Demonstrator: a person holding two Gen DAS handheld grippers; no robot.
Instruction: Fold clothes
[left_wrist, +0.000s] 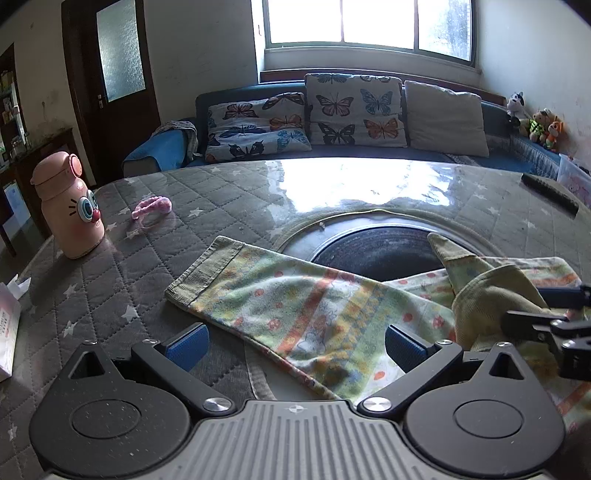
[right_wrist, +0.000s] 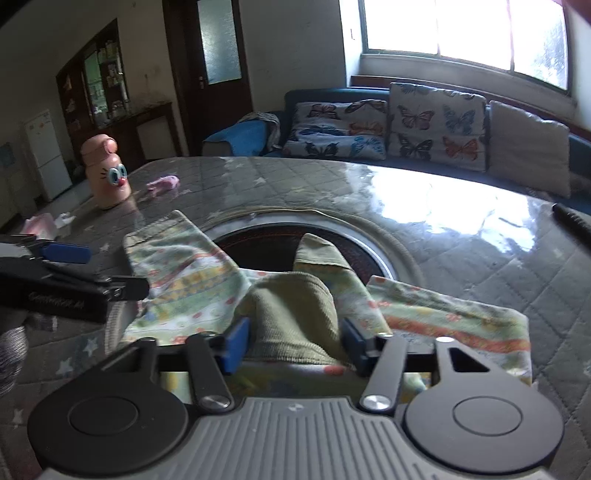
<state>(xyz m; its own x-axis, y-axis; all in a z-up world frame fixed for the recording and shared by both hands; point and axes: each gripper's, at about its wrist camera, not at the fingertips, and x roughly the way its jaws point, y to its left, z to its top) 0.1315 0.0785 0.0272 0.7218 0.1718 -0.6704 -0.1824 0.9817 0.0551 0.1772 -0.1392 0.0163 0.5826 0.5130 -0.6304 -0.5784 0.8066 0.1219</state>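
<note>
A child's garment (left_wrist: 295, 306) with pastel stripes and dots lies spread on the quilted table cover (left_wrist: 110, 280); one ribbed-hemmed leg or sleeve reaches left. My left gripper (left_wrist: 297, 347) hangs open just above that patterned part, with its blue pads (left_wrist: 188, 347) wide apart and nothing pinched. At the right, the olive ribbed band (right_wrist: 295, 314) of the garment (right_wrist: 184, 280) is bunched and raised. My right gripper (right_wrist: 295, 343) is shut on it, a blue pad on each side. The right gripper (left_wrist: 535, 317) also shows at the frame edge in the left wrist view, and the left gripper (right_wrist: 99, 269) in the right wrist view.
A pink cartoon-face bottle (left_wrist: 70, 206) and a pink hair tie (left_wrist: 151, 206) sit at the table's left. A tissue box (left_wrist: 7, 325) lies at the near left edge and a black remote (left_wrist: 550, 194) at the far right. A dark round inset (left_wrist: 376, 251) lies behind the garment, a sofa (left_wrist: 443, 118) beyond.
</note>
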